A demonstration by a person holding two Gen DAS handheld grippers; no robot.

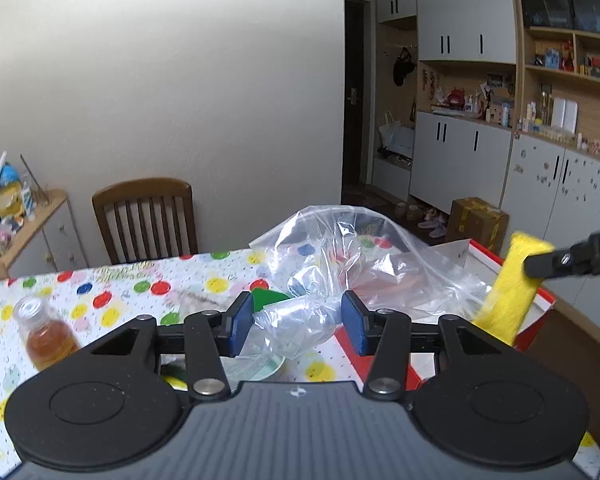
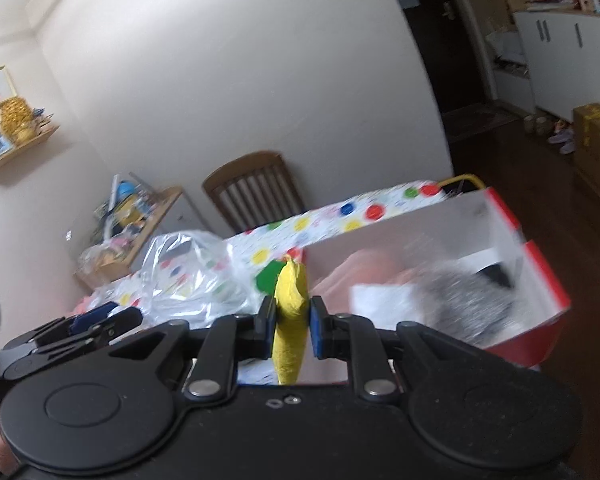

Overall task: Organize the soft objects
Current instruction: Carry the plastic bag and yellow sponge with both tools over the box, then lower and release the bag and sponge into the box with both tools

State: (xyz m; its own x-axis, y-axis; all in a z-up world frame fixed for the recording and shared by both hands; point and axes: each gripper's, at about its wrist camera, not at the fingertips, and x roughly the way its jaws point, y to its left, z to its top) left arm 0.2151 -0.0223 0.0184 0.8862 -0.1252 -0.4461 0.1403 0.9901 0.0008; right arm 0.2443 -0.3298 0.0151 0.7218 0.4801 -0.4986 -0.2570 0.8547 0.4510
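My right gripper [image 2: 292,326] is shut on a yellow sponge [image 2: 290,320] and holds it upright above the near-left edge of a red box [image 2: 548,280] with white inner walls. In the left wrist view the sponge [image 1: 512,288] hangs at the right over the box [image 1: 540,300]. The box holds a pink cloth [image 2: 364,272], a white cloth [image 2: 384,300] and a grey fuzzy thing [image 2: 460,296]. My left gripper [image 1: 296,322] is open, its blue pads either side of a crumpled clear plastic bag [image 1: 340,256] on the table, not gripping it.
The table has a dotted cloth [image 1: 100,296]. A small bottle of amber liquid [image 1: 44,332] stands at left. A pale bowl [image 1: 260,364] sits under my left gripper. A green thing [image 1: 266,298] lies by the bag. A wooden chair [image 1: 148,216] stands behind the table.
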